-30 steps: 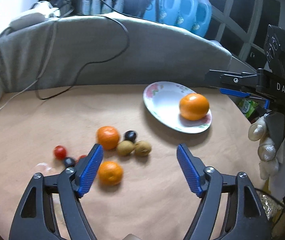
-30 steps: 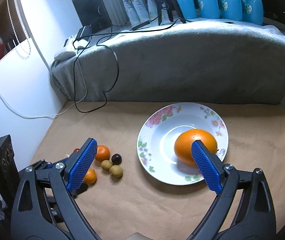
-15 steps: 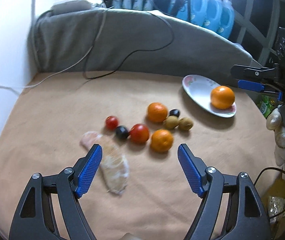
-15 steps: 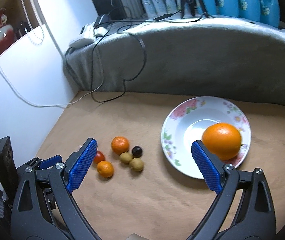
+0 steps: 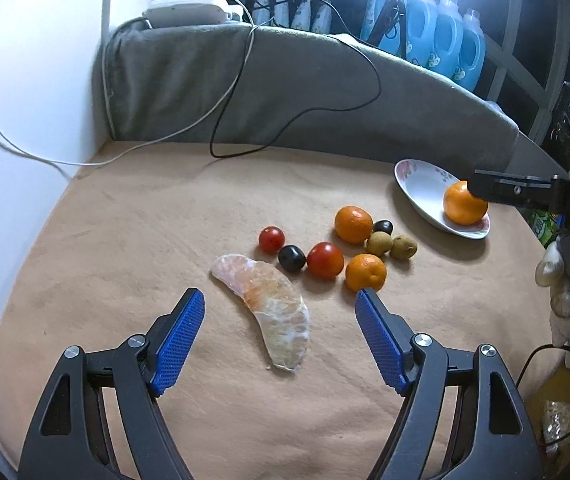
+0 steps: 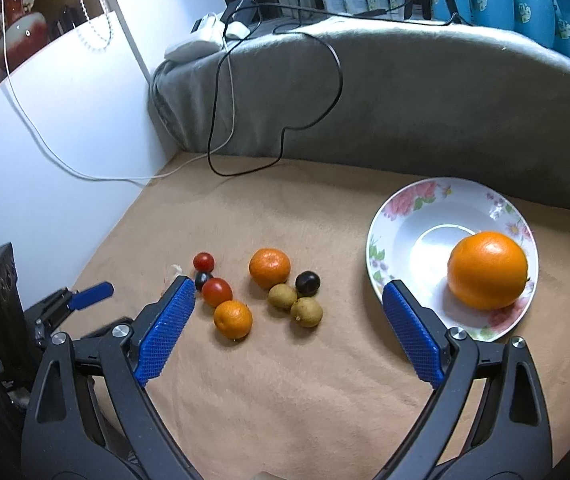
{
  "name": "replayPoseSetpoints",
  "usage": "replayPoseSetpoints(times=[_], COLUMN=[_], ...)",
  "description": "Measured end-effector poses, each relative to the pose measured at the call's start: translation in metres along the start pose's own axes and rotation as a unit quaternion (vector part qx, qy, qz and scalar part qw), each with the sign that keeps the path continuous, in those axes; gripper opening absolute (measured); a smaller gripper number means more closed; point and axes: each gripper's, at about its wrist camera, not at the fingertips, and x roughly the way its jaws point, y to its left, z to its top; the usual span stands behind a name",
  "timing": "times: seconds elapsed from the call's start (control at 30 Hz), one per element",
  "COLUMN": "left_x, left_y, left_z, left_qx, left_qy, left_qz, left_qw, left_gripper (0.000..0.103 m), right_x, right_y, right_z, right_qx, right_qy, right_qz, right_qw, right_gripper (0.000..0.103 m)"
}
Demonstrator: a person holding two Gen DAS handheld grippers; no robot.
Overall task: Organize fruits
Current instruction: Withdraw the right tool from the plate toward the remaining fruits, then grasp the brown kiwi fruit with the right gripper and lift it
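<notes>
- While both tools hang spread and empty over the tan cloth, the nearest hazard is the peeled citrus segment lying between the wide-apart fingers of the left gripper; it looks soft and skinless, so a hard squeeze would likely tear or crush it.
- Just beyond it the loose fruit sits packed close: a small mandarin, a larger cherry tomato, a dark grape and a smaller cherry tomato. Reaching for one probably nudges its neighbours, and round fruit could roll away.
- Further on, two brownish longans, another dark grape and a bigger mandarin crowd together, leaving little room for a finger to slip between them.
- The right gripper, likewise unclenched and holding nothing, hovers before this cluster.
- To the right, the floral plate carries one large orange off-centre near its rim; a dropped fruit might knock it.
- Farthest off, a black cable and a white cable trail from the grey blanket, well clear of the fruit.
</notes>
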Motion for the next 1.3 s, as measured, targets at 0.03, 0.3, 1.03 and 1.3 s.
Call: replayPoseSetpoints(times=[0.03, 0.3, 1.03, 1.3], left_x=[0.000, 0.007, 0.036, 0.050], left_y=[0.000, 0.005, -0.004, -0.017], left_z=[0.000, 0.000, 0.011, 0.018], left_qx=[0.001, 0.001, 0.022, 0.045], left_qy=[-0.001, 0.003, 0.017, 0.024], left_qz=[-0.001, -0.009, -0.041, -0.056], left_qw=[1.0000, 1.0000, 0.9988, 0.9971], left_gripper=[0.078, 0.077, 0.049, 0.042], right_x=[0.002, 0.019, 0.056, 0.060], right_y=[0.000, -0.003, -0.013, -0.012], right_z=[-0.001, -0.013, -0.029, -0.029], right_qx=[-0.001, 0.000, -0.004, -0.014], right_qy=[0.003, 0.024, 0.063, 0.069], right_qz=[0.001, -0.002, -0.012, -0.013], right_qw=[1.000, 1.000, 0.998, 0.997], right_gripper=[0.097, 0.084, 0.055, 0.051])
